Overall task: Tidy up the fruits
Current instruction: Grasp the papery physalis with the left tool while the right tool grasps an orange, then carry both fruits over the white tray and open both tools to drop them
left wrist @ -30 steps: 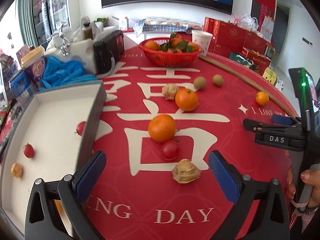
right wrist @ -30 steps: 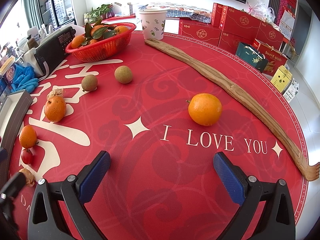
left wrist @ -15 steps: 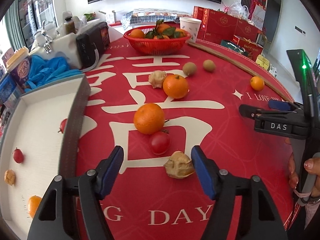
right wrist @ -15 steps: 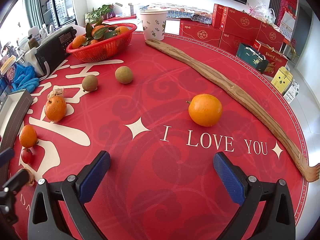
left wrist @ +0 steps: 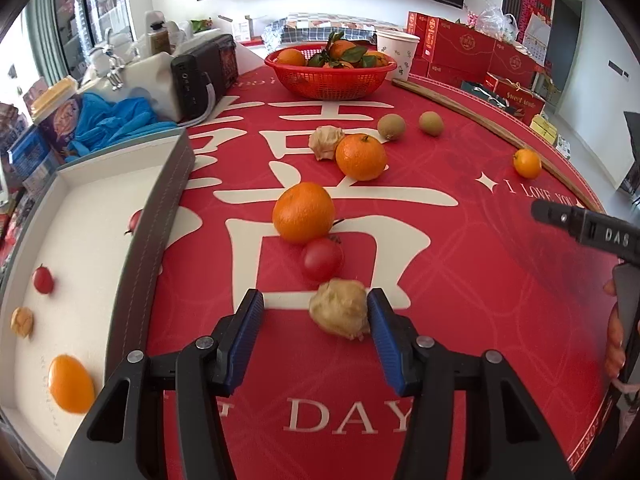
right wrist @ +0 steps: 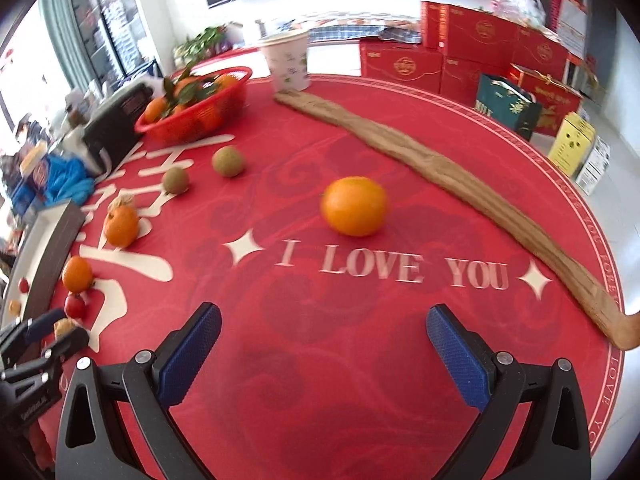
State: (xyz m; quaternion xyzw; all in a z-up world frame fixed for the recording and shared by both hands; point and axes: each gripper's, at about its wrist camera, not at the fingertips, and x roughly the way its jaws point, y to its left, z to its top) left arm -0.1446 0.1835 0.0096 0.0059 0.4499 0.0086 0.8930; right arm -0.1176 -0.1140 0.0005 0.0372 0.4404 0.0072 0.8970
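My left gripper (left wrist: 316, 322) is open, its blue pads on either side of a tan papery husk fruit (left wrist: 340, 314) that lies on the red tablecloth and touches the right pad. Just beyond lie a red cherry tomato (left wrist: 322, 259), an orange (left wrist: 304, 212), a second orange (left wrist: 361, 157), another husk fruit (left wrist: 326, 142) and two brown kiwis (left wrist: 391, 126). The white tray (left wrist: 80, 184) at left holds small fruits. My right gripper (right wrist: 324, 350) is open and empty above the cloth, short of a small orange (right wrist: 354, 206).
A red basket (left wrist: 330, 76) of tangerines stands at the back with a paper cup (left wrist: 397, 50) beside it. A long wooden stick (right wrist: 440, 184) lies along the table's right side. A black radio (left wrist: 202, 74), blue cloth and boxes crowd the left edge.
My left gripper has moved forward and narrowed around the nearest husk fruit. My right gripper has moved a little closer to the small orange; its view is slightly blurred.
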